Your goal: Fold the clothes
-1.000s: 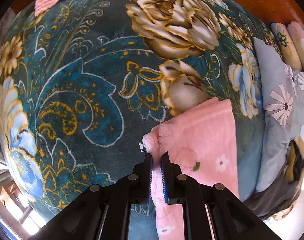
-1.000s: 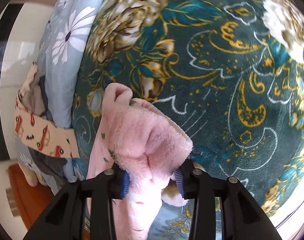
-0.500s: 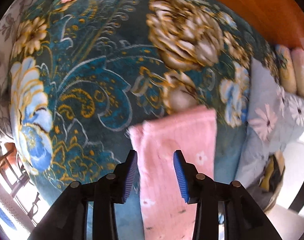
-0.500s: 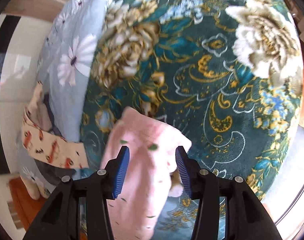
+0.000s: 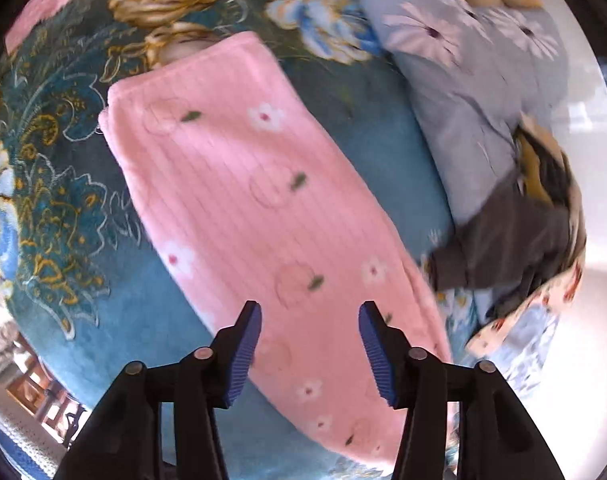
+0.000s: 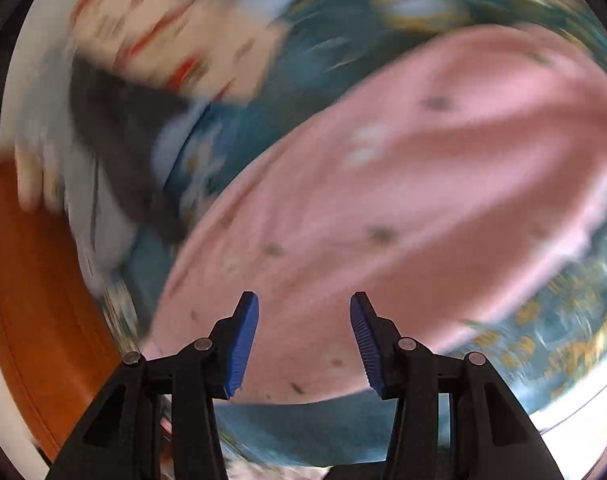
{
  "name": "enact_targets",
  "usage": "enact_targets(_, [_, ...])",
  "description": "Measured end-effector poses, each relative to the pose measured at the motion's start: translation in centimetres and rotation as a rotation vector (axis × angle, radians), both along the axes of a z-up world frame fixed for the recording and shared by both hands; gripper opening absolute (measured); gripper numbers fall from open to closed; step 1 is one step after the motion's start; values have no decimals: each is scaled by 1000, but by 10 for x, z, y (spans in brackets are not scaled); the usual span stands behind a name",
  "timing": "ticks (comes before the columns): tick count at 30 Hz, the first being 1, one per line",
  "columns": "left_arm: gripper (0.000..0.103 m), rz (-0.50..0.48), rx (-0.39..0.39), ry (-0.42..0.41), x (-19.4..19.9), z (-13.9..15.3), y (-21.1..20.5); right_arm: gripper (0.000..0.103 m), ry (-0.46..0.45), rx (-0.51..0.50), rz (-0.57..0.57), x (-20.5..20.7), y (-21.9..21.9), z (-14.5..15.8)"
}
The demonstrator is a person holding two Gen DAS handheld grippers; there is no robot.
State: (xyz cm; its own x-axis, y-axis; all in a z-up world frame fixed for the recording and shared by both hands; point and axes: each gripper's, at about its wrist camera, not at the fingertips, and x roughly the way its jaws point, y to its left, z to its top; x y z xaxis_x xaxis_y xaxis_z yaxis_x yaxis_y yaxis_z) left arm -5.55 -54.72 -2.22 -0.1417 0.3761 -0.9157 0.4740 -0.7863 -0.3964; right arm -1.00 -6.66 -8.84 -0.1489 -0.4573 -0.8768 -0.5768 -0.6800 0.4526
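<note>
Pink fleece garment (image 5: 263,208), ribbed w/ small white flowers & green leaf marks, lies flat on teal blanket (image 5: 63,208), folded into long narrow strip. Near end doubled over, edges roughly aligned. Right wrist view (image 6: 383,200) blurred.

Teal floral blanket (image 5: 83,208) on bed, grey daisy pillow (image 5: 483,92), orange wood frame (image 6: 27,280)

Right claw (image 6: 304,340): jaws apart, empty, above pink fleece garment (image 6: 403,200) lying on teal floral blanket (image 6: 543,340). Frame motion-blurred. Grey cloth (image 6: 119,128) at left.
</note>
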Motion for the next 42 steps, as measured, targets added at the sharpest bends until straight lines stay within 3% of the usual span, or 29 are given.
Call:
enact_targets(7, [63, -181, -130, -30, 38, 12, 41, 49, 63, 121, 436, -80, -52, -12])
enact_targets(13, [64, -69, -54, -92, 34, -2, 60, 49, 99, 242, 792, -109, -72, -26])
enact_targets(21, [63, 74, 77, -155, -26, -38, 111, 49, 120, 276, 1089, -108, -92, -46])
enact_targets(25, [63, 102, 82, -219, -54, -61, 134, 49, 131, 281, 1142, -108, -92, -53])
enact_targets(30, [63, 134, 98, -266, -76, -86, 152, 45, 100, 203, 1091, -114, -76, -65])
enact_targets(35, [61, 157, 54, -305, -78, -94, 155, 39, 78, 137, 1020, -120, -61, -75])
enact_targets(38, [53, 172, 28, -326, -77, -97, 154, 33, 73, 112, 994, -121, -56, -79])
enact_targets(42, [26, 192, -8, -354, -76, -101, 154, 23, 71, 75, 998, -116, -53, -83])
